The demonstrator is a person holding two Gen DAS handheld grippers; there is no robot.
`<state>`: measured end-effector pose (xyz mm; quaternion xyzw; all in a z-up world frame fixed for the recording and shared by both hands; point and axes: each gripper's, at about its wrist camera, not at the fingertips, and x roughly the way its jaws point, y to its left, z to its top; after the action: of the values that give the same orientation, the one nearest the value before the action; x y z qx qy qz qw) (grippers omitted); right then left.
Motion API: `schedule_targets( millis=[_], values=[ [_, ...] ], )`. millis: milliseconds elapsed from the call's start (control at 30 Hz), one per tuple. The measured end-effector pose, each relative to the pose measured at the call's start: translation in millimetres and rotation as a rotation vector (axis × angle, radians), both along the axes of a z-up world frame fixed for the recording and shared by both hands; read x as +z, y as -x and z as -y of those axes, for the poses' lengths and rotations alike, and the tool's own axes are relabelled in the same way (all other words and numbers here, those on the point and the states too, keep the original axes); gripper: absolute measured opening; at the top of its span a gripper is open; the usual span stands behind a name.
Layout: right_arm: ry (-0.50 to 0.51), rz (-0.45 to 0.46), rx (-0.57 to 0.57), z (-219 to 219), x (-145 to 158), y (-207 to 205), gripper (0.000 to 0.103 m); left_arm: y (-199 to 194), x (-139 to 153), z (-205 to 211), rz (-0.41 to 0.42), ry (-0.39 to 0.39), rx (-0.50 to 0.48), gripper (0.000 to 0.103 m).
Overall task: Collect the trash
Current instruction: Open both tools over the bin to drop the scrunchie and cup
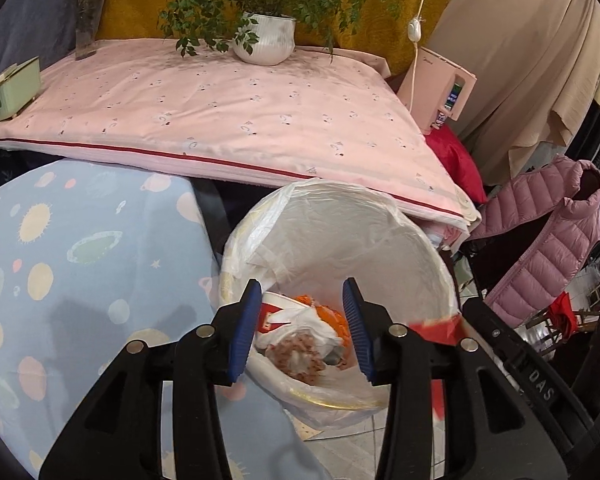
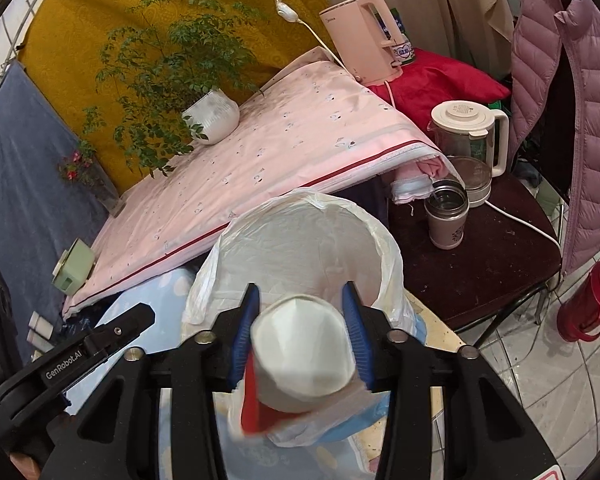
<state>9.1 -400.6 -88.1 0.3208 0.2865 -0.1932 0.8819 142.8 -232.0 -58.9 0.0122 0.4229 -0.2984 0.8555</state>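
Observation:
A white trash bin [image 1: 420,256] lined with a clear plastic bag stands on the floor below the pink-covered table; it also shows in the right wrist view [image 2: 300,240]. Inside lie crumpled white, red and orange wrappers [image 1: 304,332]. My left gripper [image 1: 302,330] is open and empty, just above the bin's near rim. My right gripper [image 2: 300,336] is open wide around a white paper cup with a red patch [image 2: 300,364], which looks blurred, just in front of the bin; the pads do not clearly touch it. The left gripper's body [image 2: 80,356] shows at the left there.
A pink cloth table [image 1: 204,120] holds a potted plant [image 1: 264,36], a flower vase [image 1: 86,20] and a green box [image 1: 8,92]. A blue patterned cloth [image 1: 80,280] lies left of the bin. A dark stool [image 2: 480,260] carries a kettle [image 2: 470,140] and a mug [image 2: 446,216]. A red flask [image 2: 588,300] stands on the floor.

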Motion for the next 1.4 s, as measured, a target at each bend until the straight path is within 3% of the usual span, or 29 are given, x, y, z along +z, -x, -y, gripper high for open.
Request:
schedule_targets(
  millis=[200,467,700,1067,1167,1233,1400],
  values=[
    [0.023,-0.031,0.045,-1,-9,-26,0.019,-3,-7,-12,-0.004,0.0,0.036,0.042],
    [0.102,-0.083,0.116,-9,-34,-93,0.018,-7,-26,-18,0.014,-0.077,0.054,0.042],
    [0.153,-0.05,0.143,-13,-15,-116,0.018,-11,-40,-26,0.007,-0.089,0.063,0.042],
    [0.158,-0.066,0.148,-19,3,-80,0.021,-2,-43,-25,0.041,-0.12,0.068,0.042],
    [0.177,-0.107,0.159,-29,4,-67,0.024,3,-40,-25,0.046,-0.119,0.075,0.042],
    [0.174,-0.123,0.169,-33,3,-60,0.032,6,-39,-24,0.05,-0.13,0.083,0.042],
    [0.17,-0.154,0.177,-42,-1,-44,0.036,14,-37,-23,0.062,-0.152,0.086,0.043]
  ],
)
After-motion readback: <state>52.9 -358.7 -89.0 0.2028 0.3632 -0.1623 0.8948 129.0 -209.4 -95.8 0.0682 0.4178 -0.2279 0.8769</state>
